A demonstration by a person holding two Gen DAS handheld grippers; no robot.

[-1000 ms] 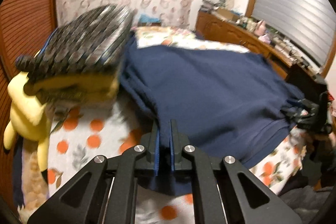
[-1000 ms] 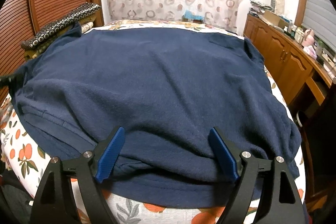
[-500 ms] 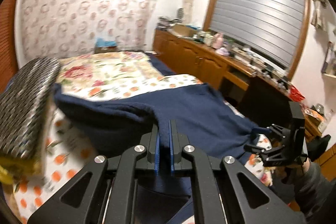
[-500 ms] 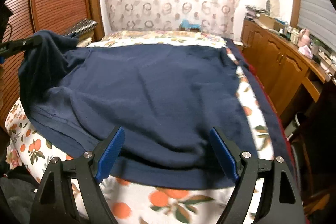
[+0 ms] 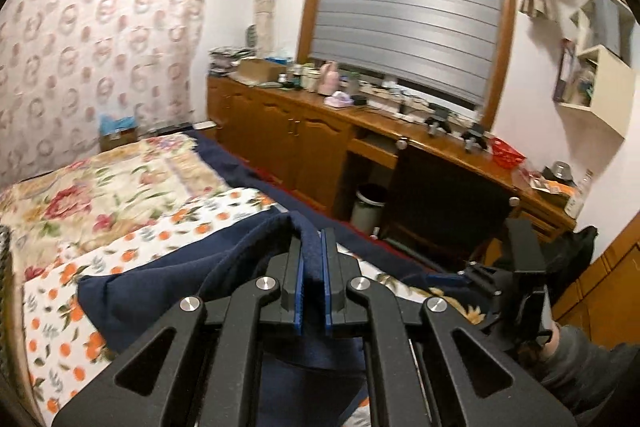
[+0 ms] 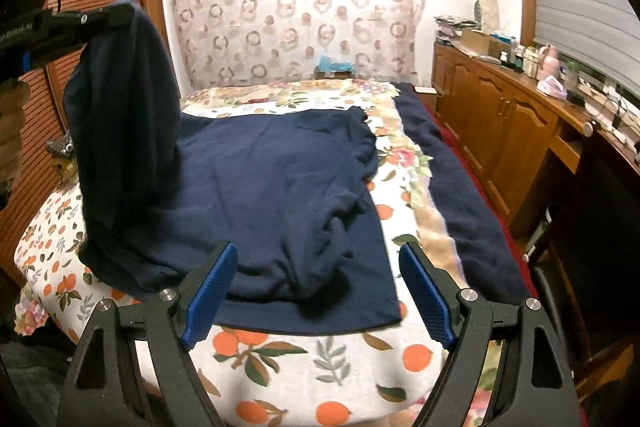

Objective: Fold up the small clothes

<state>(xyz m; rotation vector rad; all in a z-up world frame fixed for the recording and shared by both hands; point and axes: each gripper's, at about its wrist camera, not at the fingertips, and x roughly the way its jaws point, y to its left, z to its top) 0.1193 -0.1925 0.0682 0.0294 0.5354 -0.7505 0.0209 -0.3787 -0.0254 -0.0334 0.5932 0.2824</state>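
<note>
- The left tool (image 5: 312,281) is clamped on a bunched edge of a navy top (image 6: 280,195), the cloth wedged between its blue pads (image 5: 298,291) and spilling out above and below them.
- Seen from the right wrist view, that same tool sits at about 10 o'clock, raised well above the bed (image 6: 304,355). The pinched side of the top hangs from it as a tall, limp curtain.
- The lift looks like the start of a fold: raising one side lets it swing over the rest of the top, which lies flat across the middle of the bed.
- The right tool (image 6: 318,291) has its fingers wide apart and holds nothing. It hovers at 6 o'clock in its own view, just over the near hem, probably waiting to pin or take that hem.
- The top is a soft, matte, slightly fuzzy knit, thick enough to form rounded ridges. A cluster of wrinkles runs toward its near right corner, and the near hem lies almost straight.
- The bed is covered by a white sheet printed with oranges and green leaves; further back the print turns to large red and cream flowers.
- A dark navy blanket (image 6: 452,187) lies in a long strip down the bed's right edge, around 3 o'clock, apart from the top.
- Glossy brown wooden cabinets (image 6: 500,115) line the wall at 2 o'clock, their tops crowded with small items too blurred to name.
- A curtain (image 6: 300,11) patterned with rings hangs at 12 o'clock behind the bed.
</note>
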